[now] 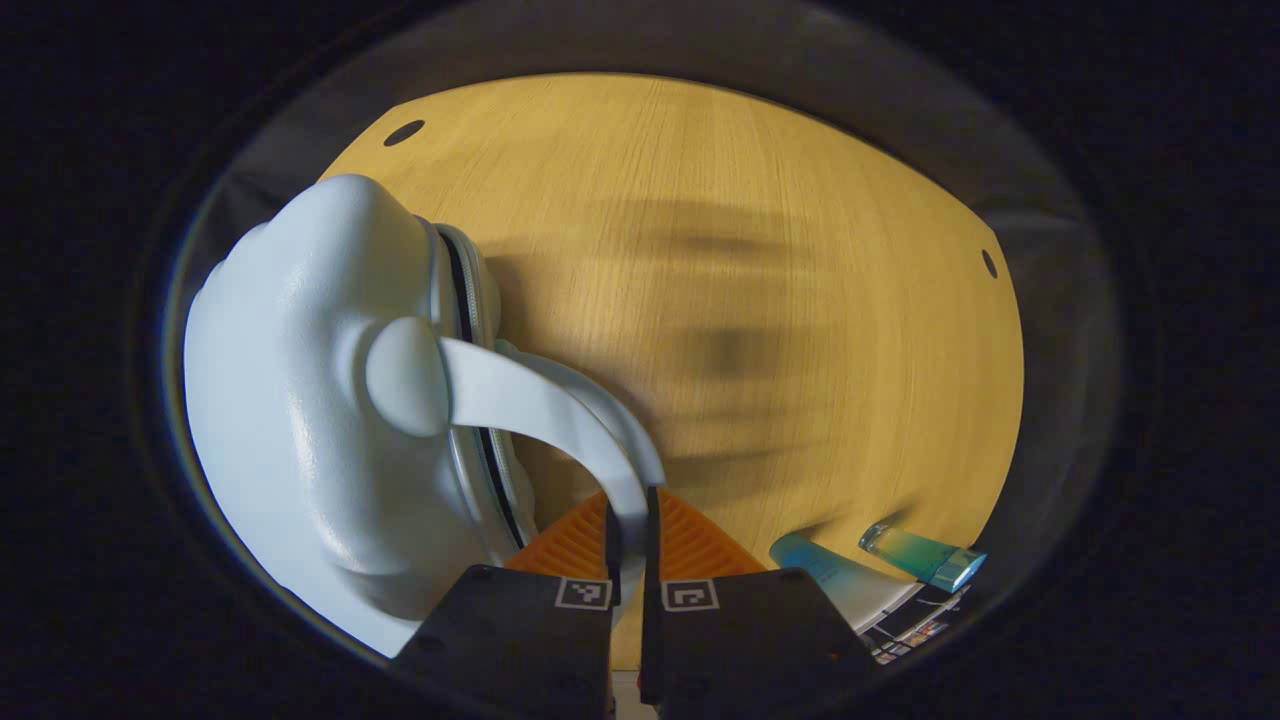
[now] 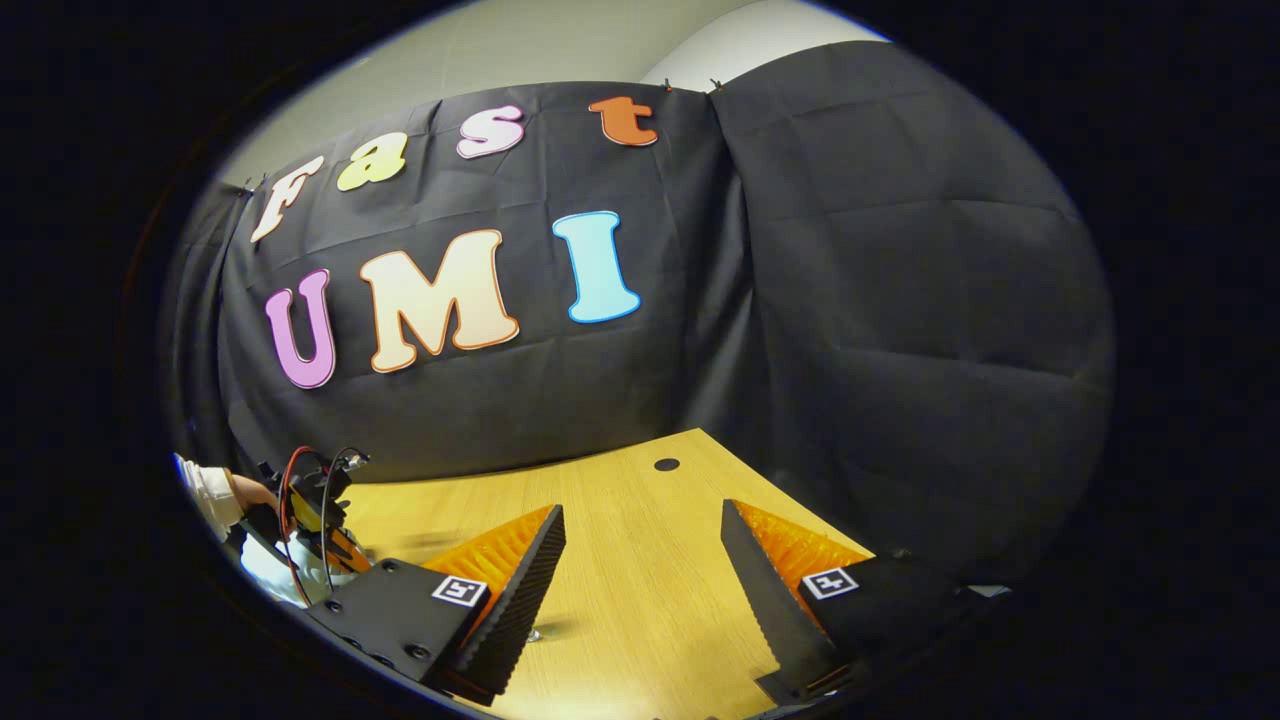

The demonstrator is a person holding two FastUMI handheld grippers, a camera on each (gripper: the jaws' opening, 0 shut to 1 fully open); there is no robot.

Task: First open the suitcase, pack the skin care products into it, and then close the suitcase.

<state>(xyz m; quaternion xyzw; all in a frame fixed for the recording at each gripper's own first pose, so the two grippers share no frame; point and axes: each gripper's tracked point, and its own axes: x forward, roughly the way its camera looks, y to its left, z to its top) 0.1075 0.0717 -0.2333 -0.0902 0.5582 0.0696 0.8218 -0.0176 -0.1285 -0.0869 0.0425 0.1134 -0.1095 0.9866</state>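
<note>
A pale blue hard-shell suitcase [image 1: 300, 400] stands at the left of the left gripper view, its two shells together along a dark zip seam. Its curved handle [image 1: 540, 410] runs down between the fingers of my left gripper [image 1: 630, 520], which is shut on the handle. At the lower right of that view lie the skin care products: a teal tube [image 1: 830, 575] and a small teal bottle [image 1: 925, 555]. In the right gripper view my right gripper [image 2: 640, 570] hangs open over the table with nothing between its fingers. The left gripper [image 2: 310, 510] shows far to its left.
The wooden table [image 1: 720, 250] stretches beyond the suitcase, with small dark holes near its far corners. A flat printed item lies under the tube. In the right gripper view a white sleeve [image 2: 205, 490] is behind the left gripper, and black cloth walls stand close behind the table [image 2: 650, 620].
</note>
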